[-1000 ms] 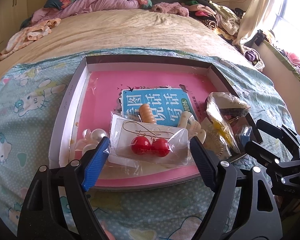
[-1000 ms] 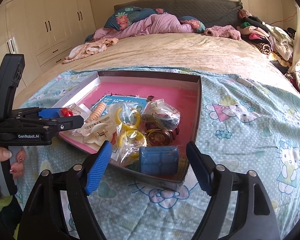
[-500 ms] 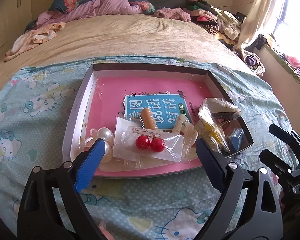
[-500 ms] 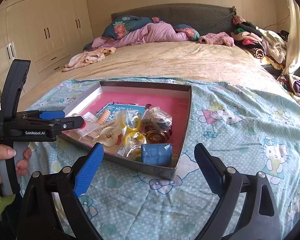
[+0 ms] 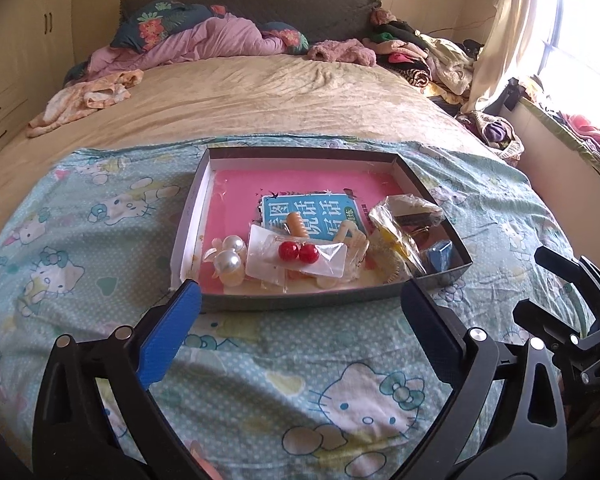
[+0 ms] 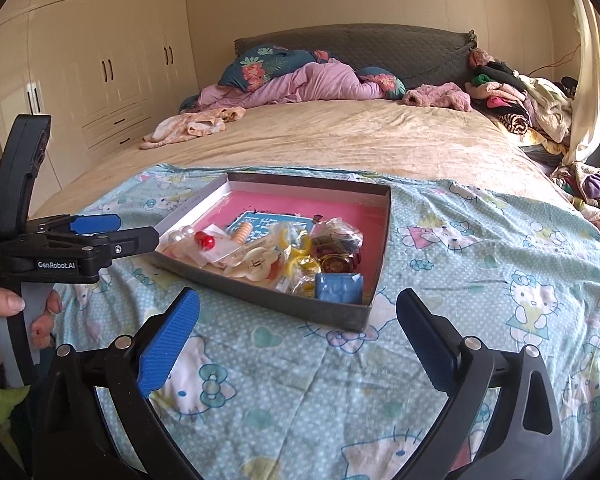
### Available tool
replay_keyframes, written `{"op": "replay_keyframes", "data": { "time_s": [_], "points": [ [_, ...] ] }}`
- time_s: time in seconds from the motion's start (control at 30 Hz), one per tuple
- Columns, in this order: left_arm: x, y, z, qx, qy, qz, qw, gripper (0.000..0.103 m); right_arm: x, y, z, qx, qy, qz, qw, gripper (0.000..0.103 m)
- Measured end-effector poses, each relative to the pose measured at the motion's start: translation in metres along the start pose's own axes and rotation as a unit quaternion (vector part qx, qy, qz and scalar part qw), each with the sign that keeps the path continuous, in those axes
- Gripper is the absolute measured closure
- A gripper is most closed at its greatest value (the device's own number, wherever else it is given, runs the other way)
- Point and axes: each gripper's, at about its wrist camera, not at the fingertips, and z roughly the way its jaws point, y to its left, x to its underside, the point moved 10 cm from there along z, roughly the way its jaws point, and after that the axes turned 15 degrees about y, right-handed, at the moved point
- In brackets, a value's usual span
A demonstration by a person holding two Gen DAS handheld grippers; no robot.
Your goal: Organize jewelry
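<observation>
Bedroom light falls across a bed spread with a pale blue cartoon sheet point(image 5: 99, 264), and on it sits the shallow tray point(image 5: 283, 302) with a pink floor. Your jewelry is all inside it, crowded toward the near edge: red earrings point(image 5: 298, 252) in a clear packet, pearl pieces point(image 5: 228, 260) at the near left corner, a cream hair clip point(image 6: 255, 264), yellow rings in a bag point(image 6: 300, 248) and a small blue box point(image 6: 338, 288) at the near right corner. Low walls probably keep the small pieces from rolling into the bedding.

Your left claw point(image 5: 297, 326) hangs released, jaws spread wide, just short of the tray's near wall, with the earrings straight ahead. Your right claw point(image 6: 295, 332) is likewise spread and holding nothing, near the corner with the blue box.
</observation>
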Motion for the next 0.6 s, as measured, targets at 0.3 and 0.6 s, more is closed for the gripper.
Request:
{"op": "replay_keyframes", "data": {
  "time_s": [0.3,0.6],
  "points": [
    [0.047,0.007,-0.011,-0.003,0.004,-0.023,0.9997,0.01,0.024,0.009,-0.001,-0.004,0.017,0.017,1.0,0.005],
    [0.069,0.01,-0.018,-0.003,-0.002,-0.037,0.9993,0.01,0.044,0.015,0.005,-0.005,0.038,0.023,0.999,0.005]
  ]
}}
